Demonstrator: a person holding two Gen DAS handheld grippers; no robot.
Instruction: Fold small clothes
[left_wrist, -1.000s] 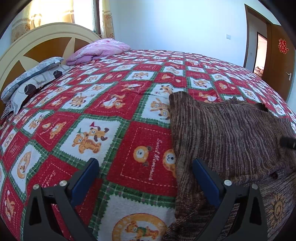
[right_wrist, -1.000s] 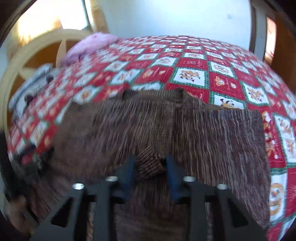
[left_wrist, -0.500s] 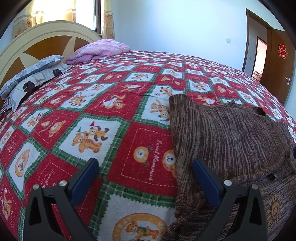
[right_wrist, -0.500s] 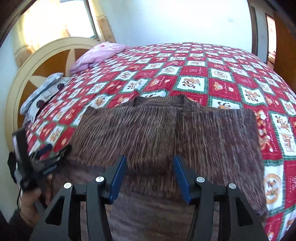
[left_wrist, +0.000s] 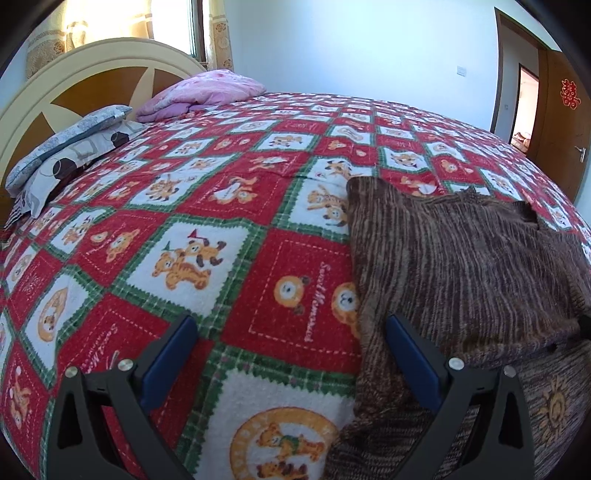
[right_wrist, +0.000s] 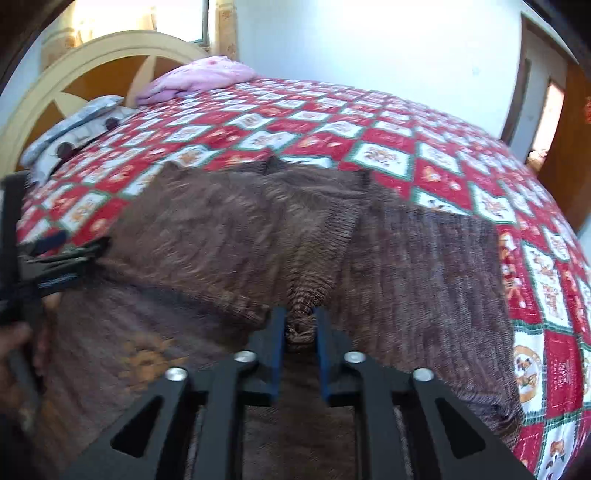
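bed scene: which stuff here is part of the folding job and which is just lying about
Job:
brown knit sweater
right gripper, shut on a bunch of it
left gripper, open beside it

Lying about:
pink pillow
grey patterned pillows
bear-print blanket

The red bedspread (left_wrist: 258, 206) has squares stitched with white script reading "Sweet Memories". A red decorative character hangs on the brown door (left_wrist: 561, 122).

Daylight blew out the window (left_wrist: 110, 18) behind the headboard.
Right wrist view smeared with motion blur; fisheye edges bent dark.
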